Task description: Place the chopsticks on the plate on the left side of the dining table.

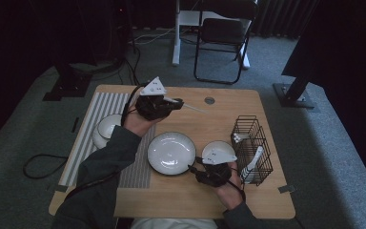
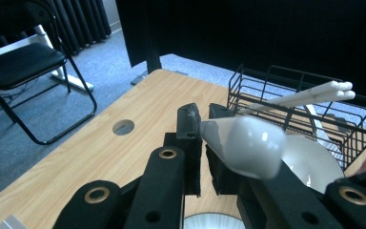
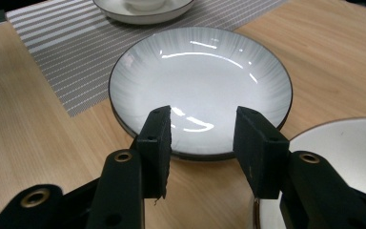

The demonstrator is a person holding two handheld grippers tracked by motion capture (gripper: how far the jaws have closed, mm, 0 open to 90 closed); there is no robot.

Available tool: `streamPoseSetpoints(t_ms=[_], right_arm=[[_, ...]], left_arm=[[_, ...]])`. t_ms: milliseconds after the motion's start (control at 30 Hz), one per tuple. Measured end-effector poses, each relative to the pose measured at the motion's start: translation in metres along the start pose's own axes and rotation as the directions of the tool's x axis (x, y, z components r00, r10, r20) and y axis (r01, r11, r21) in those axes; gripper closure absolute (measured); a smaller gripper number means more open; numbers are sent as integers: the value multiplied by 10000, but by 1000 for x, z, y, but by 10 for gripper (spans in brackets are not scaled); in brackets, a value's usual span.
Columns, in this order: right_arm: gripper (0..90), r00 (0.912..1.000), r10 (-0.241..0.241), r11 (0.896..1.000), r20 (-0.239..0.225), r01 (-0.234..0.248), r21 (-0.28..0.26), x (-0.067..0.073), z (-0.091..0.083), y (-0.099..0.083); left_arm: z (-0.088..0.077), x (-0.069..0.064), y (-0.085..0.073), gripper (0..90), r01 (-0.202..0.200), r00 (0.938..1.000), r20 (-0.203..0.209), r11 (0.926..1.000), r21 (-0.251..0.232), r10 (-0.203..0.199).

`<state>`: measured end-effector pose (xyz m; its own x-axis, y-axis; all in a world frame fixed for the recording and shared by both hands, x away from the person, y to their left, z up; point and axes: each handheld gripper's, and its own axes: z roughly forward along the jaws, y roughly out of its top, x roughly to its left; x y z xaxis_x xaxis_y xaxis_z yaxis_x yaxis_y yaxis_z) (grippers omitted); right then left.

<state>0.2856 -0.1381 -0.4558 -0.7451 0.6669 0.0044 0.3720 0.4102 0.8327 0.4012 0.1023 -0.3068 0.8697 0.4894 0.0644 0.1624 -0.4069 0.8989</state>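
From the high view, my left gripper [image 1: 174, 103] hangs above the far middle of the table [image 1: 186, 195], a white spoon [image 1: 190, 107] pinched in it and jutting right toward the wire rack [image 1: 252, 148] — I judge the rack is where it is bound, since a second spoon [image 1: 253, 160] already leans inside. My right gripper [image 1: 202, 171] waits low at the near edge, between the plate [image 1: 171, 152] and a small bowl [image 1: 218, 149]. Another bowl [image 1: 106, 128] sits on the striped mat [image 1: 97, 119] at left

In the left gripper view, the jaws are pressed tight on the spoon's [image 2: 243, 145] handle end, its bowl hanging off to one side, level, presumably to keep it from slipping. The rack [image 2: 295, 102] stands beyond with chopsticks [image 2: 314, 94] across its rim

In the right gripper view, the jaws stand spread with nothing between them, aimed at the plate's [image 3: 200, 81] near rim — ready, I would say, to take it next. The bowl's [image 3: 343, 157] edge lies just beside the right jaw
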Motion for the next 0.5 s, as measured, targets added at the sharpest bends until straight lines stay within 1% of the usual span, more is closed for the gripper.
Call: streamPoseSetpoints(t_ms=[333, 500], right_arm=[[564, 9999, -100, 9998, 114, 102, -158, -8, 3, 19], [565, 9999, -63, 9991, 92, 66, -415, -11, 6, 30]], left_arm=[[-5, 1, -18, 844, 144, 9999, -39, 9999, 71, -144], [-6, -1, -27, 844, 204, 9998, 27, 9997, 146, -205]])
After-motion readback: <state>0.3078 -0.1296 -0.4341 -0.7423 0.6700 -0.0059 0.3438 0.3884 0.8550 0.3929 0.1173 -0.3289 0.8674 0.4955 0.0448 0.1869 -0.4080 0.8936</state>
